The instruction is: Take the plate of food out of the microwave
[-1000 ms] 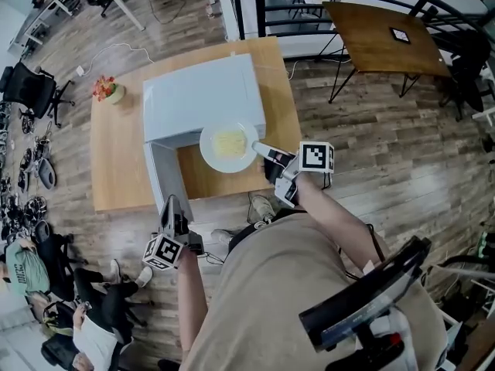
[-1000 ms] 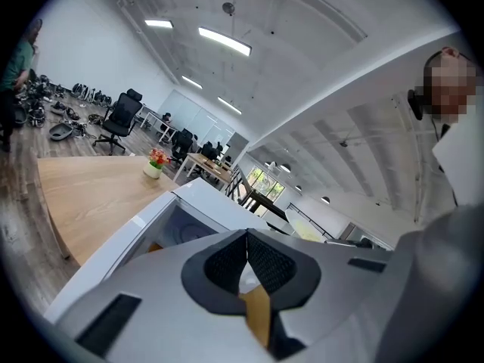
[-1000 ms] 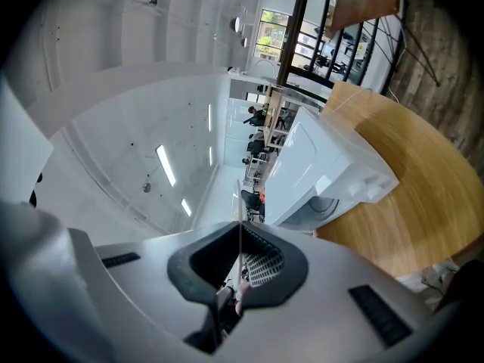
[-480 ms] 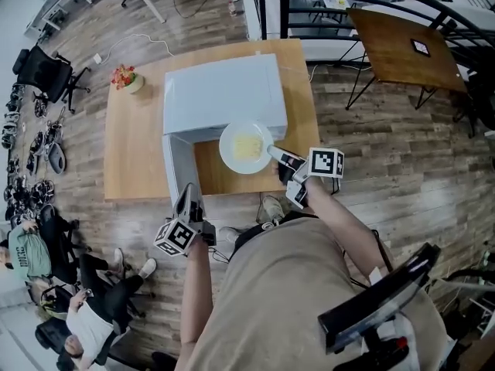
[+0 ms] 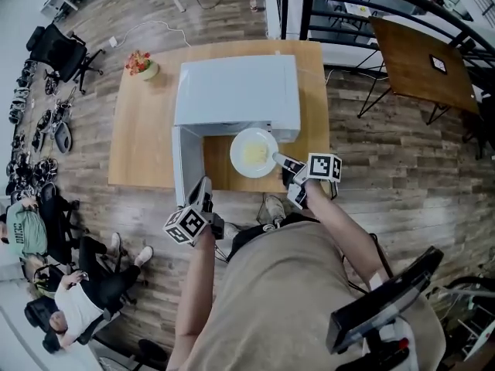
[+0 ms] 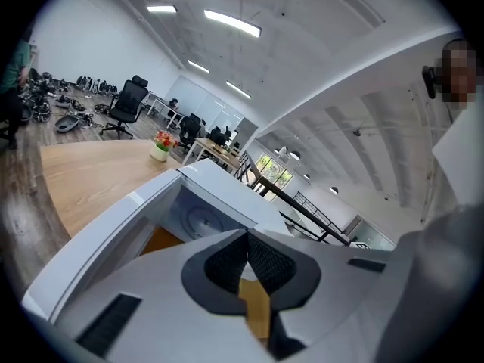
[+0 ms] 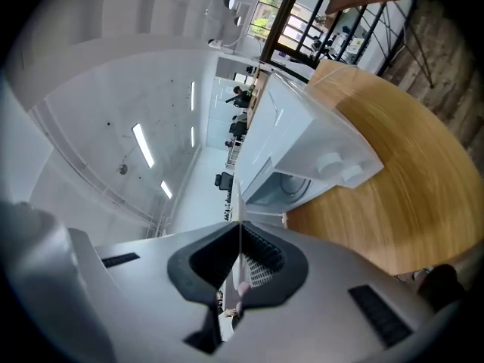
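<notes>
Now plate [image 5: 254, 152] rim between closed right tongs [image 5: 278, 159].

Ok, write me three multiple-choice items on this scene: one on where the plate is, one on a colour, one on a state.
1. Where is the plate?
A. on the floor
B. at the open front of the microwave, over the table
C. on top of the microwave

2. What colour is the food on it?
A. green
B. red
C. yellow

3. How is the microwave door?
A. swung open
B. shut
C. taken off

Key:
1 B: the right gripper holds it by the rim just in front of the opening.
2 C: the head view shows a pale yellow heap.
3 A: it stands out towards the person from the opening's left side.
</notes>
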{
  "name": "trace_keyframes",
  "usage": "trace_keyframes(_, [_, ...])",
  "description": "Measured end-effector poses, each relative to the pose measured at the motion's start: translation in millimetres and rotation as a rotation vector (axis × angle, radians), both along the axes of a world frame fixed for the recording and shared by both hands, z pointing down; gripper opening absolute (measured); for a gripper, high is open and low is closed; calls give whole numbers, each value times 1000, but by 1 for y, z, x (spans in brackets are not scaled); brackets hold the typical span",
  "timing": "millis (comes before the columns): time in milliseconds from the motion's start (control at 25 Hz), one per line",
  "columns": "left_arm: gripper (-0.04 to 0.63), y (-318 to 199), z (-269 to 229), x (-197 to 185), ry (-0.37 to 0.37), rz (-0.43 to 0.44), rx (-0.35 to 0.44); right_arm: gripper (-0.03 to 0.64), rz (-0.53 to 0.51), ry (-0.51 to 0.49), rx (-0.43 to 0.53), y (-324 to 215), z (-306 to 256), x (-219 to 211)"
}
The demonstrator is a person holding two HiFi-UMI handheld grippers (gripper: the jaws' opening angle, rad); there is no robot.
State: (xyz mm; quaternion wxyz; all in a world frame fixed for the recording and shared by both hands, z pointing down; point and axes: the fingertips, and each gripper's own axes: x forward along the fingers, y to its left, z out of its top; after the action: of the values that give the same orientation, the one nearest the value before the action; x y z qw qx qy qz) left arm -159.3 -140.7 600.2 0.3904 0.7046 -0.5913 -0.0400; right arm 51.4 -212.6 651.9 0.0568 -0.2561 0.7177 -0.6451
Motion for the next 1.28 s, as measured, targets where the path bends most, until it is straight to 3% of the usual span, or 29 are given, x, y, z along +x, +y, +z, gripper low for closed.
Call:
trace_keyframes(400, [5, 8, 36, 8, -34, -18, -77, 15, -99, 122, -125, 7, 106, -22])
trace_keyframes(720, [5, 2, 46, 6, -89, -36, -98, 15, -86, 177, -234, -3, 191, -33])
trace_keyframes(1280, [5, 11, 38, -7, -85, -48, -101, 17, -82, 245, -263, -7, 249, -59])
